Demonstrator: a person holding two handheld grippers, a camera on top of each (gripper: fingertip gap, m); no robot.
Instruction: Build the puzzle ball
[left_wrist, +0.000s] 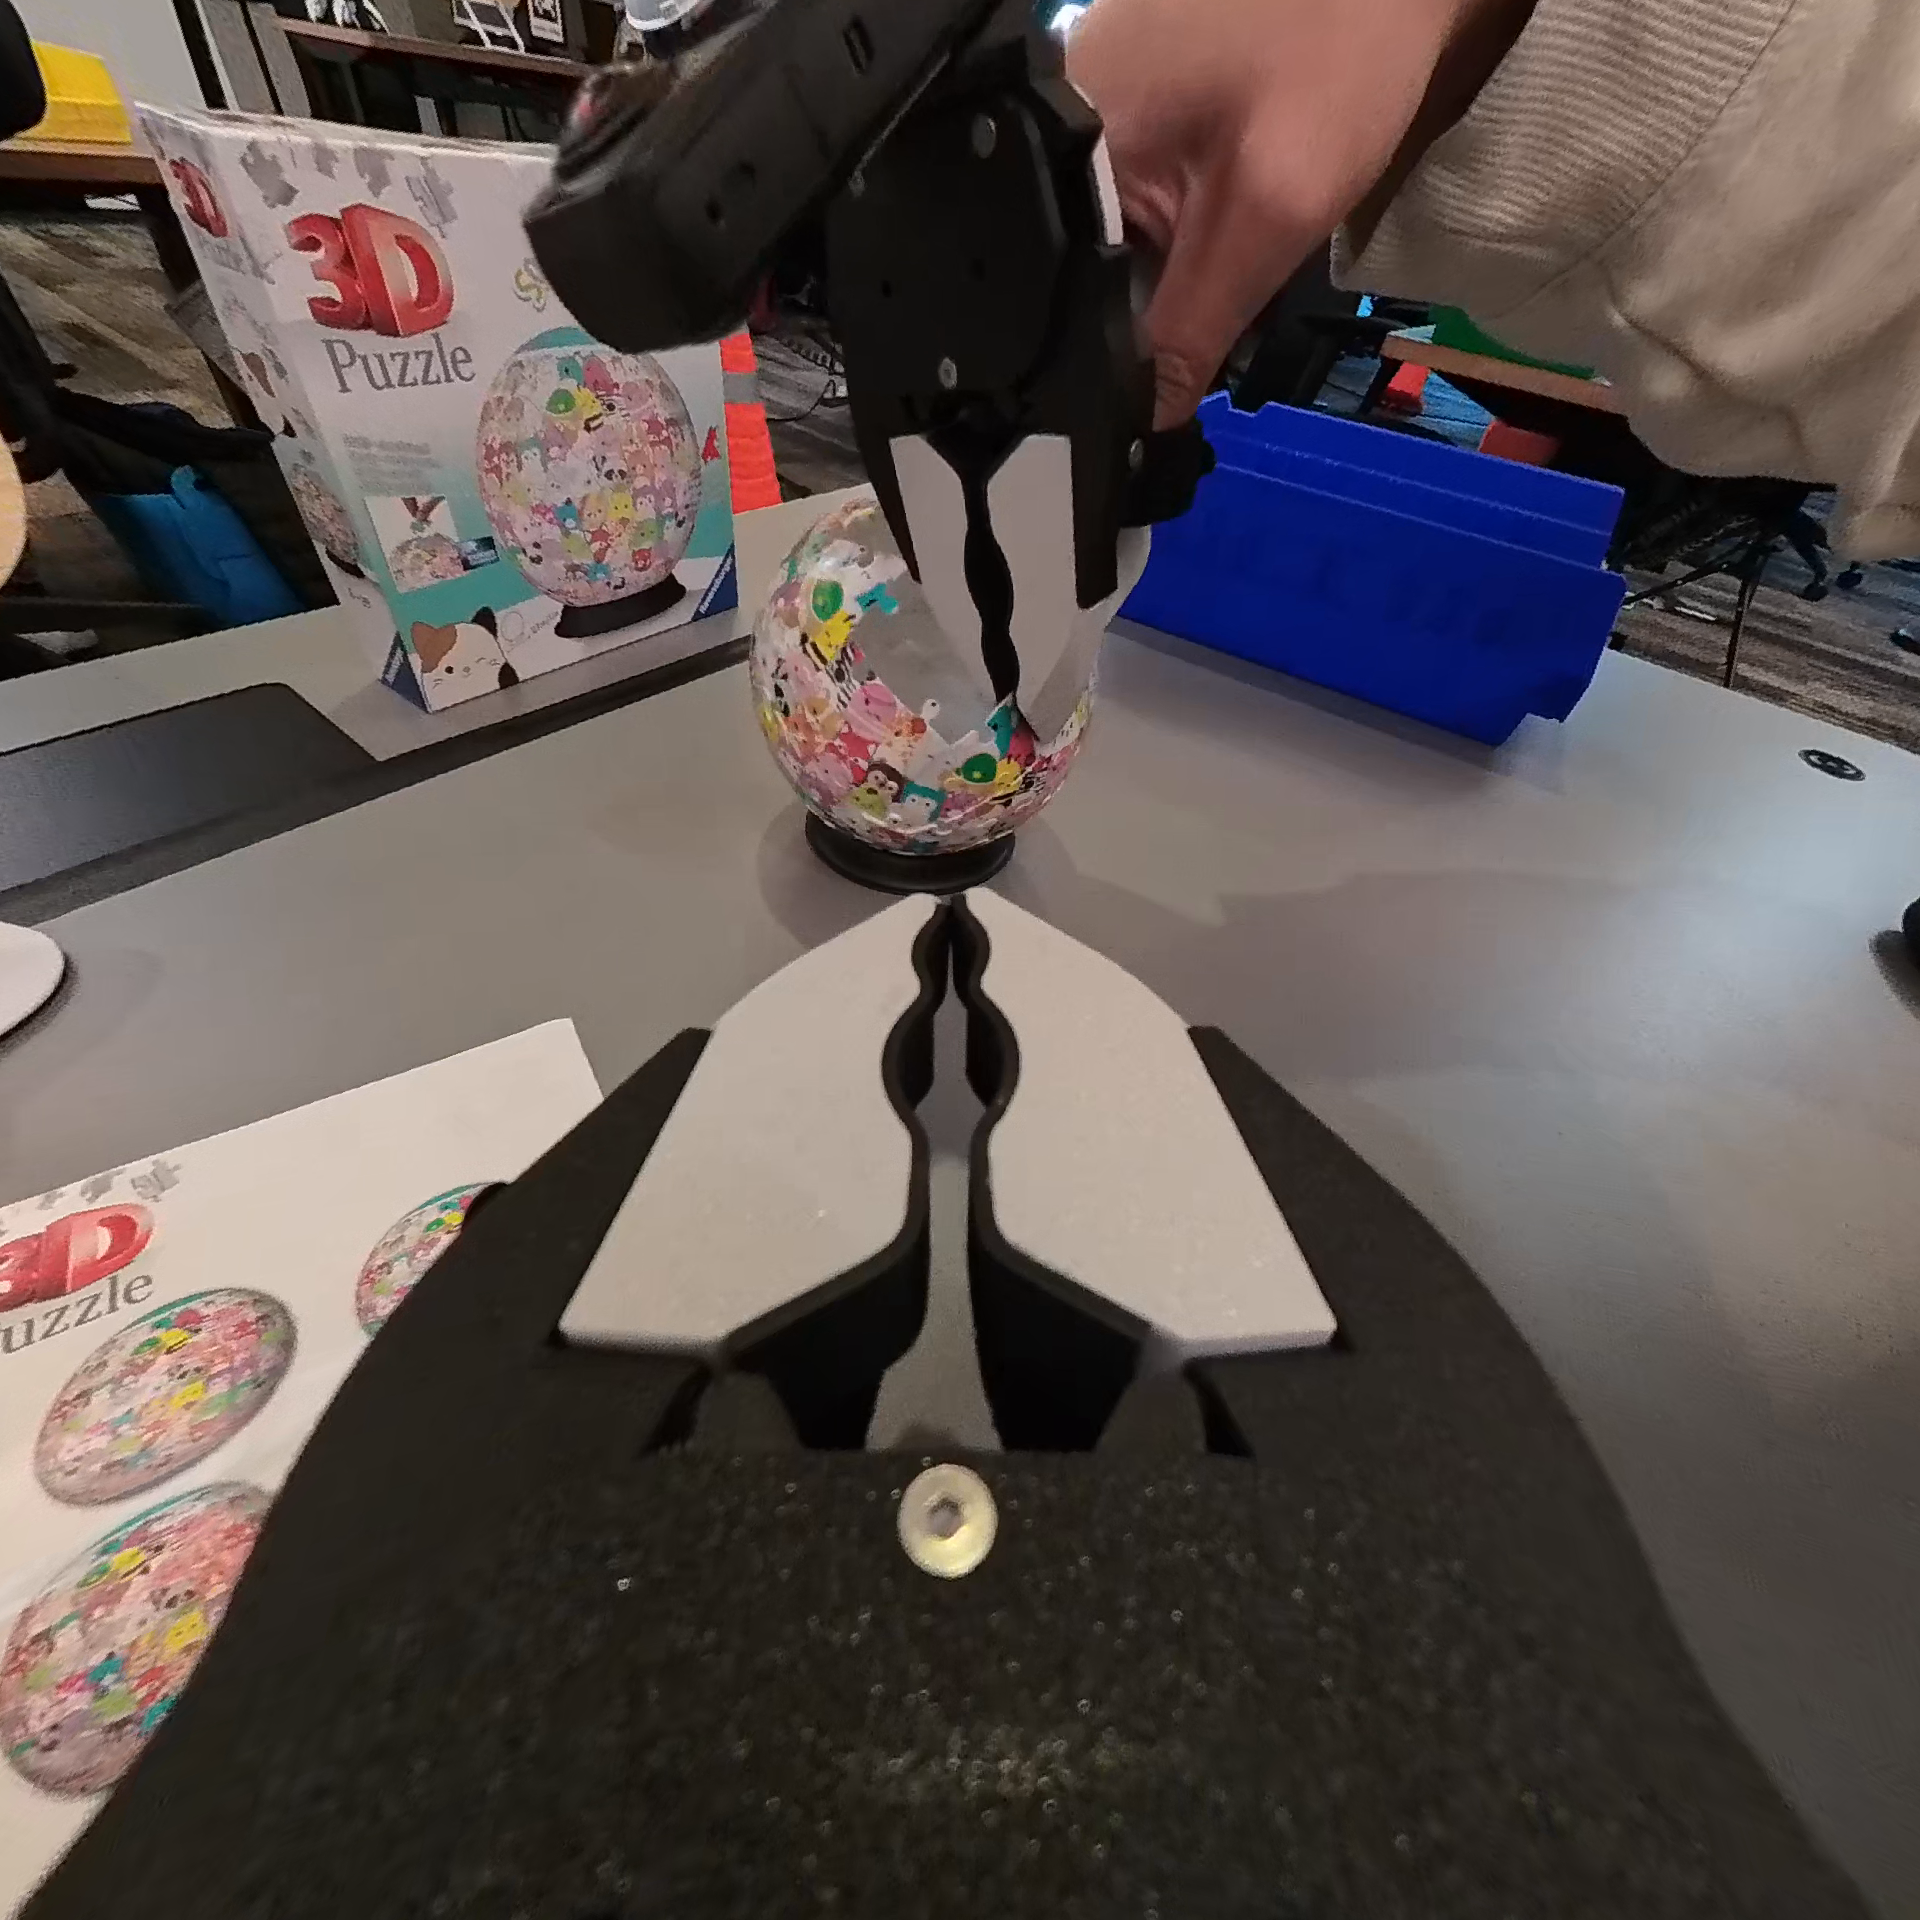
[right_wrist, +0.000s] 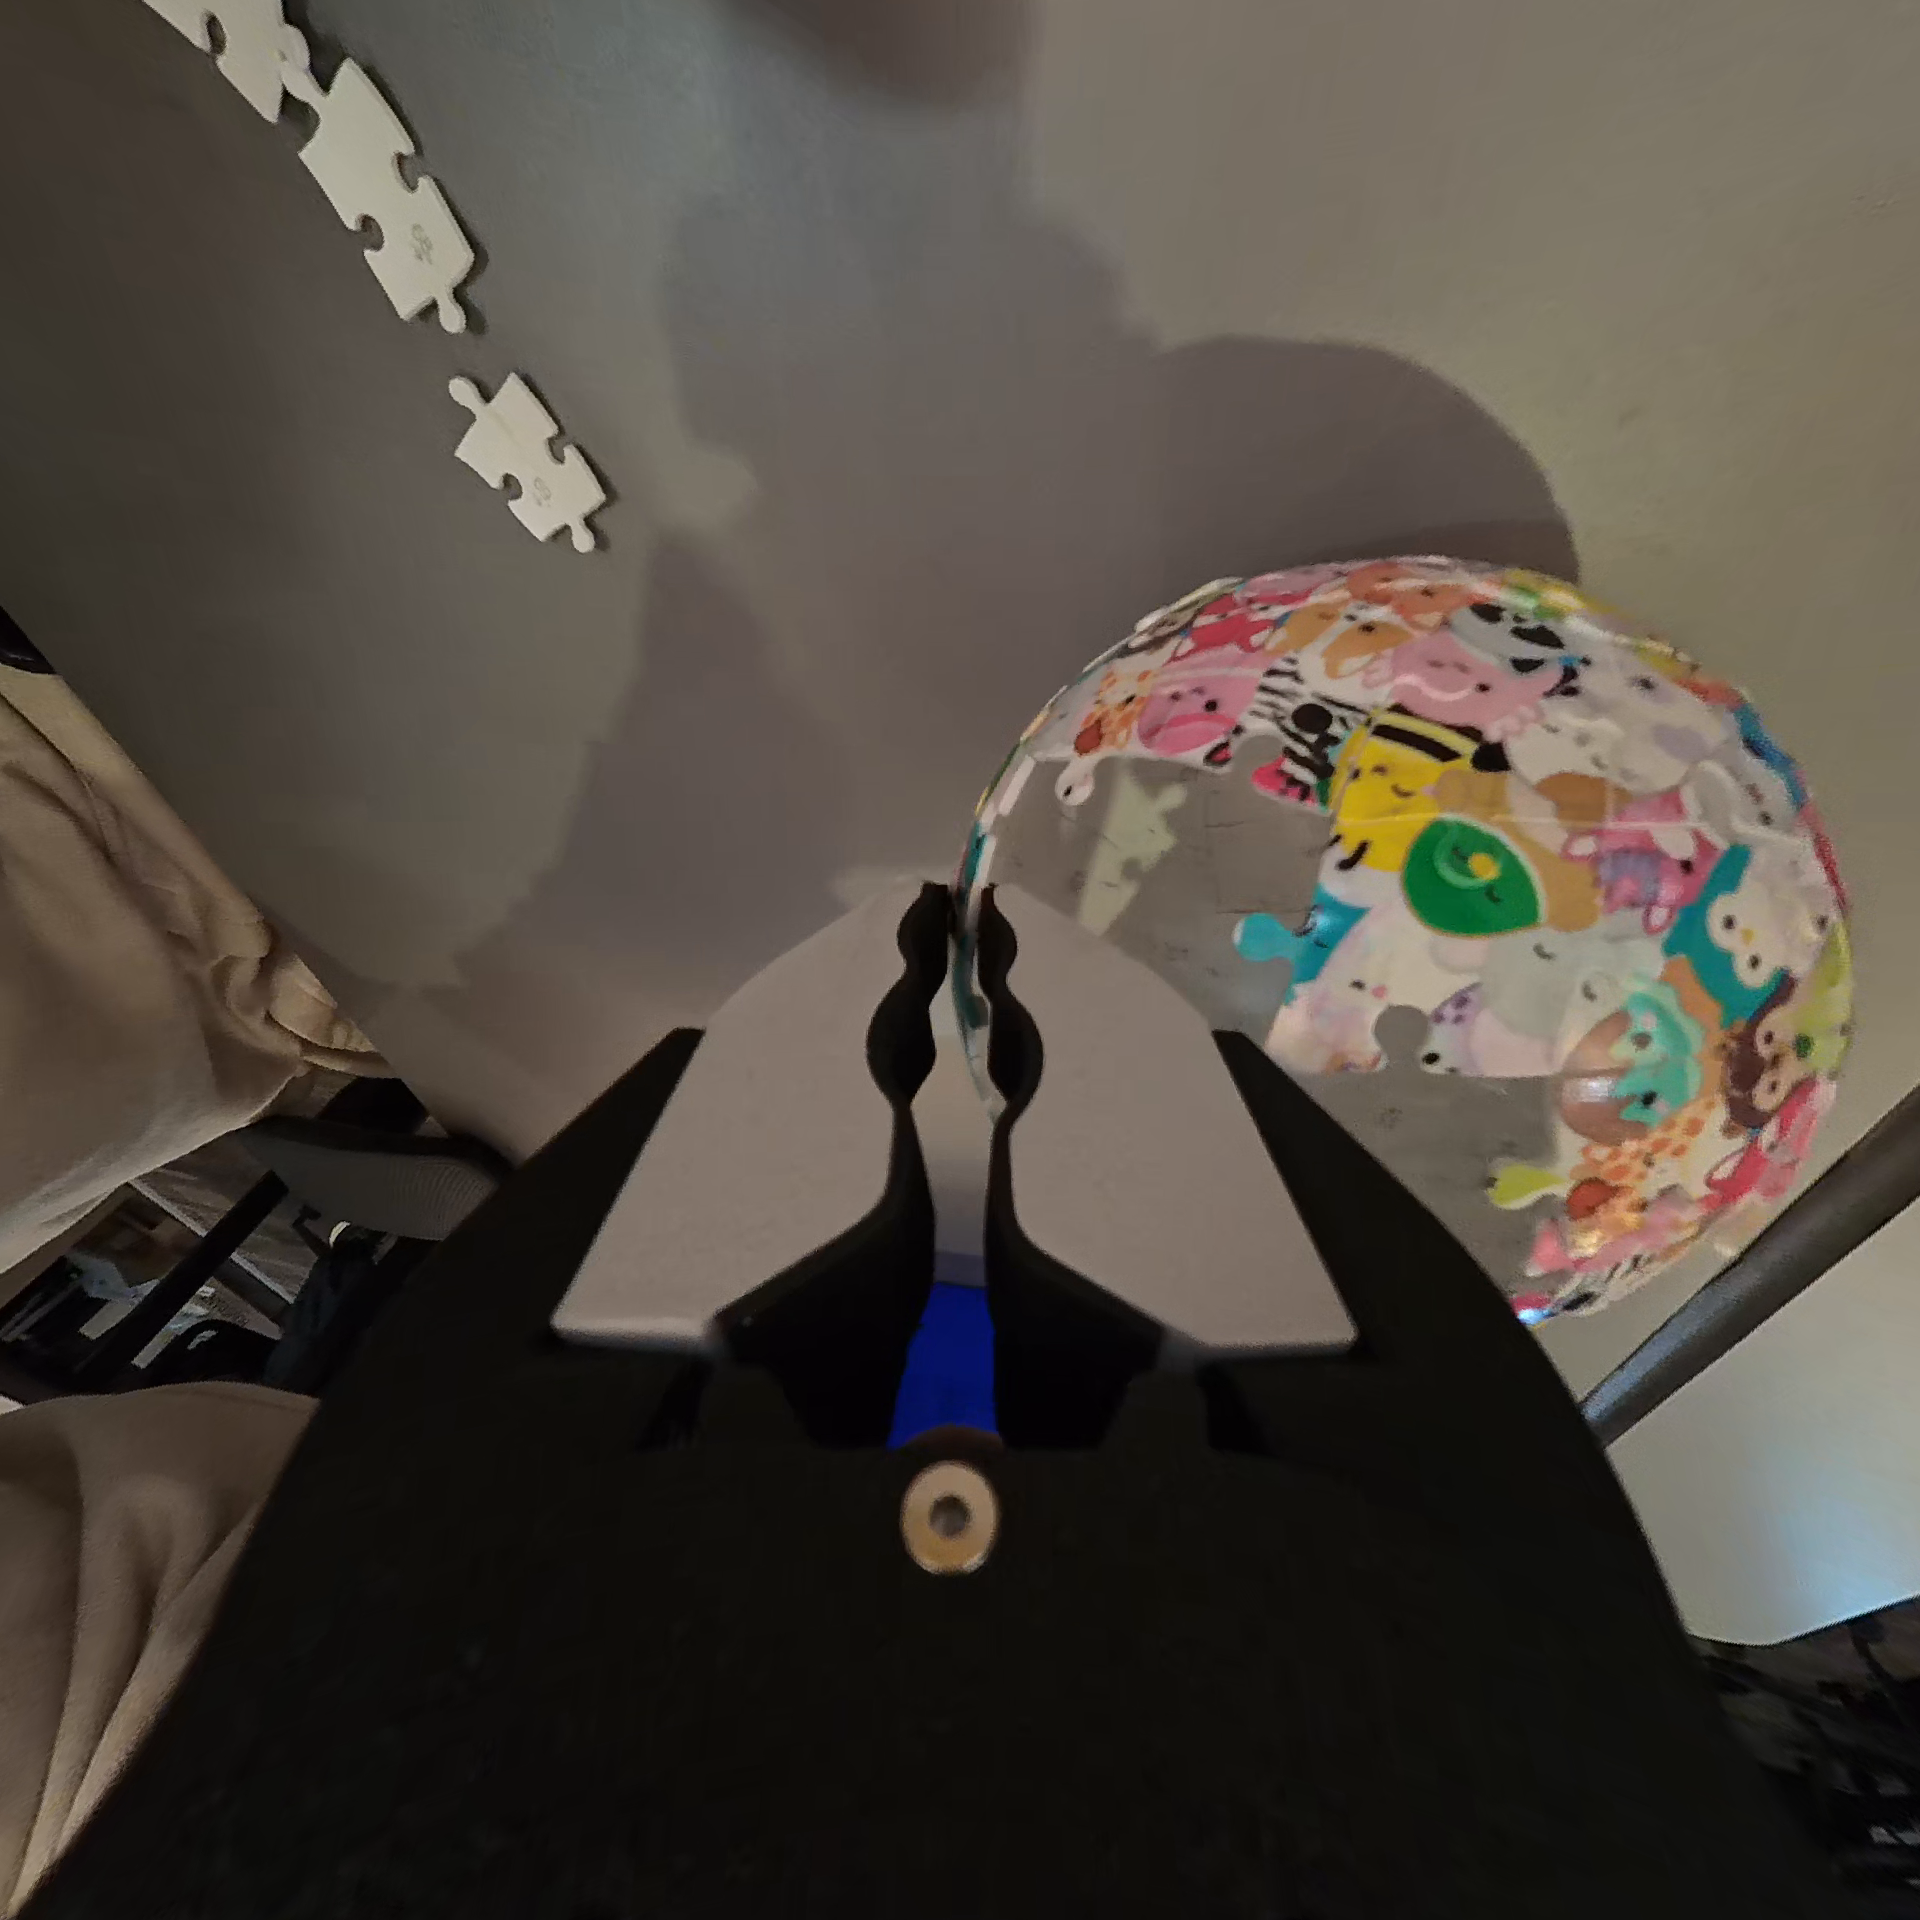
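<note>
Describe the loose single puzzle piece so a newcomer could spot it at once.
On the grey table, beside the colourful puzzle ball, white pieces lie face down. The single piece lies alone, just below the joined chain of pieces, apart from it.

- Puzzle ball (left_wrist: 914, 727): glossy printed outer shell; inner face matt grey.
- Left gripper (left_wrist: 953, 914): matt, grainy black body; smooth pale grey finger plates; one bright metal screw (left_wrist: 947, 1529).
- Table (left_wrist: 1455, 1039): smooth matt grey.
- Bin (left_wrist: 1371, 582): blue plastic.
- Sleeve (left_wrist: 1683, 208): ribbed beige knit cloth.

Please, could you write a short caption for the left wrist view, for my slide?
Right gripper lowers a piece into the open gap of the half-built puzzle ball on its black stand, while the shut left gripper waits nearby.
</note>
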